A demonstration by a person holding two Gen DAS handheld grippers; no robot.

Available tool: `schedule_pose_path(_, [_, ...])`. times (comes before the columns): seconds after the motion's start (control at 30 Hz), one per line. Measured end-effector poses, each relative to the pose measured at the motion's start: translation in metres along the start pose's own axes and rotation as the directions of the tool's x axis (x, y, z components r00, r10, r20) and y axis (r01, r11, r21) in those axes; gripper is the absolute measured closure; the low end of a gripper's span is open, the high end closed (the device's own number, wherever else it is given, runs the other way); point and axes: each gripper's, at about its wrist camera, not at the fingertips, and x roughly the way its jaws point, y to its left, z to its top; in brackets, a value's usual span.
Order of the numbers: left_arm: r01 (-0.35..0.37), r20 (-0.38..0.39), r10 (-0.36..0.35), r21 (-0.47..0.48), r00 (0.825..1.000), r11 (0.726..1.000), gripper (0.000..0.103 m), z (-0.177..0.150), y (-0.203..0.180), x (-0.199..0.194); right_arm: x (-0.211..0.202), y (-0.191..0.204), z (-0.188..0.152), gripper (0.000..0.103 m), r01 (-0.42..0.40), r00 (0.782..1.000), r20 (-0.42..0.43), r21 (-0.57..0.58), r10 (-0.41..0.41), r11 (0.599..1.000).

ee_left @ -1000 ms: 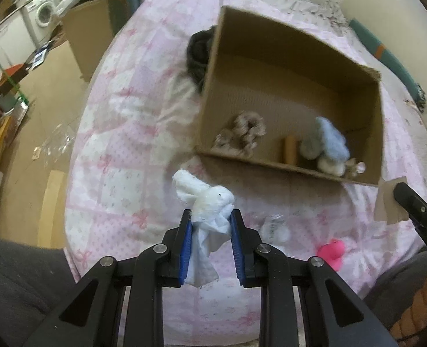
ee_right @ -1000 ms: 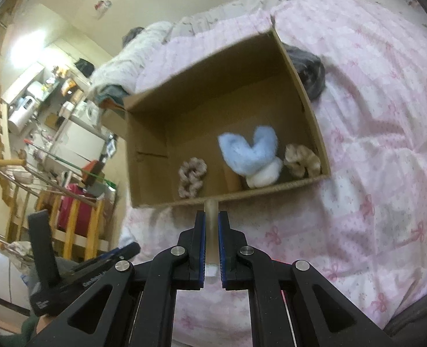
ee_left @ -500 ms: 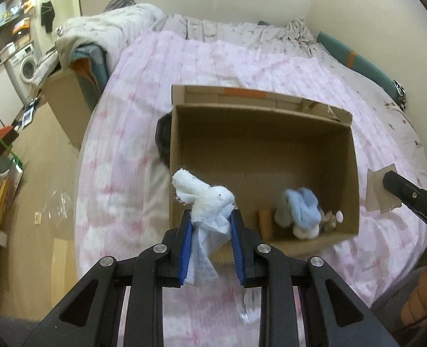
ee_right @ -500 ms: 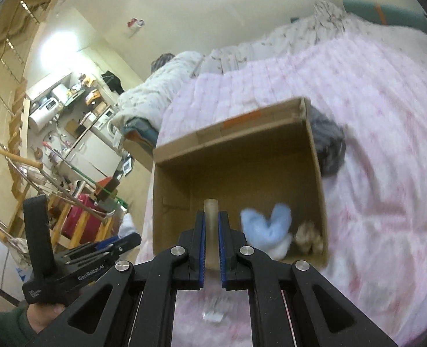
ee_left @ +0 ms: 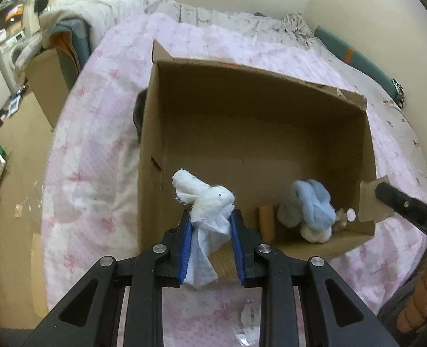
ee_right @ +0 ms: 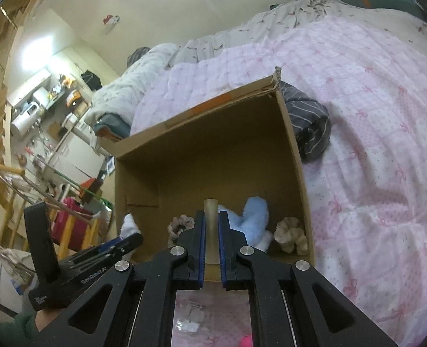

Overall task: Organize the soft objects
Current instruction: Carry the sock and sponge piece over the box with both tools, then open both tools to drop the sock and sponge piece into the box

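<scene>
Left wrist view: the left tongs [ee_left: 210, 248] are clenching a white cloth bunny [ee_left: 206, 199], its head and ear sticking up past the blue pads while its loose cloth is hanging down between them. The bunny is sitting over the near left corner of the open cardboard box [ee_left: 271, 86], which is lying on the pink quilted bed [ee_left: 91, 133]. Inside the box, toward 4 o'clock of the bunny, a light blue plush [ee_left: 310, 205] is lying against the near wall, with an orange cylinder [ee_left: 267, 221] just beside it at 9 o'clock. At the 3 o'clock edge, the right tongs [ee_left: 410, 208] are gripping a cardboard flap [ee_left: 369, 202].

Right wrist view: the right tongs [ee_right: 212, 245] are nearly closed, pinching the flap's [ee_right: 211, 231] thin edge. Beyond them, the box [ee_right: 213, 110] is holding the blue plush [ee_right: 254, 217], a mauve scrunchie [ee_right: 180, 225] at 9 o'clock and a beige scrunchie [ee_right: 291, 235] at 3 o'clock. The left tongs [ee_right: 126, 243] are showing at 8 o'clock.
</scene>
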Motion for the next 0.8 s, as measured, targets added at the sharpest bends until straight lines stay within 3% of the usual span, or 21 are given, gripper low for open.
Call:
schedule_pose_path(0.13, [-0.008,0.006,0.008,-0.024,1.0,1.0,0.08,0.001,0.005,0.002,0.008,-0.001,0.0,0.094,0.108,0.994,-0.005,-0.026,-0.108,0.994])
schedule_pose_path(0.27, [0.02,-0.007,-0.02,-0.021,1.0,1.0,0.08,0.004,0.005,0.004,0.01,-0.005,0.0,0.093,0.159,0.987,0.0,-0.028,-0.159,0.987])
schedule_pose_path(0.8, [0.006,0.0,-0.006,-0.037,1.0,0.999,0.08,0.005,0.006,0.003,0.011,-0.006,-0.005,0.093,0.208,0.978,-0.019,-0.051,-0.209,0.977])
